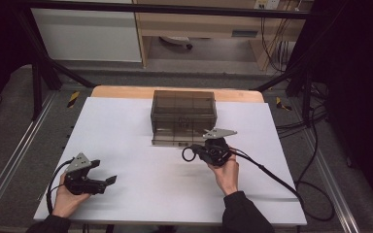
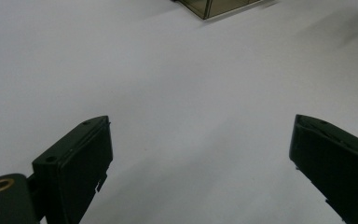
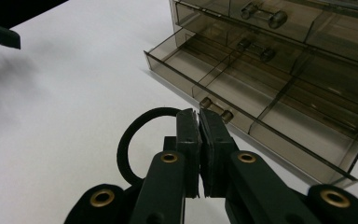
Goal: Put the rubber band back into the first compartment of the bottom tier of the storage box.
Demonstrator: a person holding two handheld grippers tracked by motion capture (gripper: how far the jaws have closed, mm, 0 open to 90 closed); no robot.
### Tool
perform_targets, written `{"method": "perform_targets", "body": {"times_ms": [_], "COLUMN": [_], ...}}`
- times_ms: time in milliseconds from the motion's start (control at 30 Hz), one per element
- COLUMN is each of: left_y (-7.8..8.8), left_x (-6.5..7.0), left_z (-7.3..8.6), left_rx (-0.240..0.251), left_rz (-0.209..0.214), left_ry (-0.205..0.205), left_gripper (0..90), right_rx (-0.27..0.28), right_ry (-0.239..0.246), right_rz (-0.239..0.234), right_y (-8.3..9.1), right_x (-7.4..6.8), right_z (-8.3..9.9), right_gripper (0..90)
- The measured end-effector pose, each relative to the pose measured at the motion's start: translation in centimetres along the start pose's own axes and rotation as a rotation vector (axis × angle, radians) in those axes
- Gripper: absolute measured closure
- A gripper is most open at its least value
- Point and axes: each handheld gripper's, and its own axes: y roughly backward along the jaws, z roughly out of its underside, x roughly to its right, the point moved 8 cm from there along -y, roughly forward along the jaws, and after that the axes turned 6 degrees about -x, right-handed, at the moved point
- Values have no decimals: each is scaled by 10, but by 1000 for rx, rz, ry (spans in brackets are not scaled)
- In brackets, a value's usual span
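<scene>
The right gripper (image 3: 199, 122) has its jaws pressed together on a black ring (image 3: 135, 140), maybe a hair tie. The ring sticks out to one side of the jaws. This gripper is just in front of the smoky plastic drawer box (image 1: 183, 114), which sits near the far edge of the tabletop (image 1: 141, 194), about in the middle. The bottom drawer (image 3: 261, 107) is pulled out and looks empty. It has little walls that split it into parts. A small knob (image 3: 216, 109) on its front is right past the gripper tips.

The left gripper (image 1: 108, 181) is near the front left corner of the tabletop. Its jaws are spread wide with nothing between them, and it is well apart from the box.

I think the ring is meant to go into the open drawer, but I am only guessing. The ring is soft and held by just a small bit, so it could slip out and drop on the tabletop. The gripper could also bump the knob and push the drawer back in, because it is so close.
</scene>
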Motion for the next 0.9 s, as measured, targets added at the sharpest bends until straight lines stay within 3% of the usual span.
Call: {"method": "perform_targets", "body": {"times_ms": [900], "left_y": [0], "left_x": [0], "left_z": [0], "left_rx": [0], "left_rz": [0], "left_ry": [0], "left_gripper": [56], "right_rx": [23], "right_ry": [-7], "right_rz": [16], "right_y": [-27], "right_x": [-4], "right_z": [-31], "right_gripper": [880]}}
